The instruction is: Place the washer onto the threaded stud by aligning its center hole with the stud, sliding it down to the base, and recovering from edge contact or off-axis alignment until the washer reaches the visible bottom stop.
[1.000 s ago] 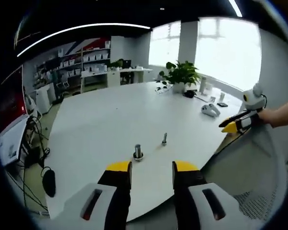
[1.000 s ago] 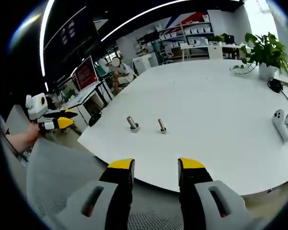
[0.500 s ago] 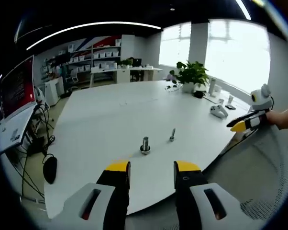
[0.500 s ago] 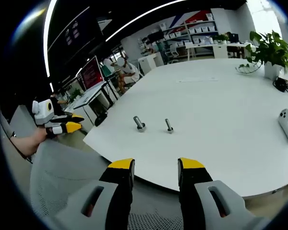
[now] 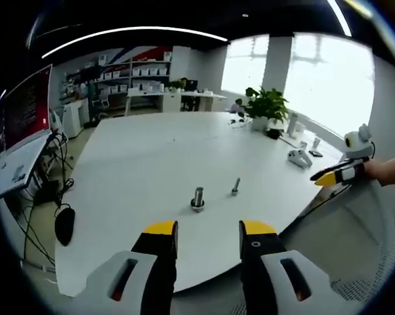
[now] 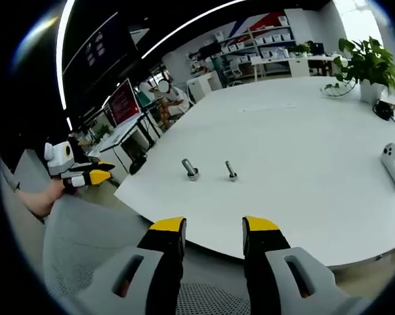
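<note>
1. The thick grey threaded metal stud stands upright, long axis vertical, near the front edge of the large white table.
2. A thinner grey metal bolt stands just beside it, slightly tilted in the left gripper view.
3. The washer cannot be made out; a collar at the stud's base is too small to identify.
4. Left gripper: yellow-tipped jaws spread, holding nothing, short of the table.
5. Right gripper: jaws spread likewise, touching nothing.
</note>
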A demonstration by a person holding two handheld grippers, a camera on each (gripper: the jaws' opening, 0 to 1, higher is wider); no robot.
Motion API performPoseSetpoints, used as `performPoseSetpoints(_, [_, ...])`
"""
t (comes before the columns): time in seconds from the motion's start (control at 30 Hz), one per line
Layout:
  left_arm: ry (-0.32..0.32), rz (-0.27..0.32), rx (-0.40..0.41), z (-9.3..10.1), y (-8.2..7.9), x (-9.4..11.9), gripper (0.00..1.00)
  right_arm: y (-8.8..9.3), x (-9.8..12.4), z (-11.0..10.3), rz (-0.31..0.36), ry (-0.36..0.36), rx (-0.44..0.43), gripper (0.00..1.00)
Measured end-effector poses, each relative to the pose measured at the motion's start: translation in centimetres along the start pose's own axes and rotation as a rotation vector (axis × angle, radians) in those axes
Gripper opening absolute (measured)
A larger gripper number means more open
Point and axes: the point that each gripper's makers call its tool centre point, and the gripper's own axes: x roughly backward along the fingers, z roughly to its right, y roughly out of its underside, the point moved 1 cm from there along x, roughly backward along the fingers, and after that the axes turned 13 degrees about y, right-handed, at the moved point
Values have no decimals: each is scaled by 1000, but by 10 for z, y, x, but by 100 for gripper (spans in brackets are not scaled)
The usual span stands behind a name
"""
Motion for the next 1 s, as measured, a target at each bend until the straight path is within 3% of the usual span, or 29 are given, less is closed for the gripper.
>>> performPoseSetpoints(1.0, [-2,-4,1,-3,2,1,32,5,-3,-5,-16,30,2,37])
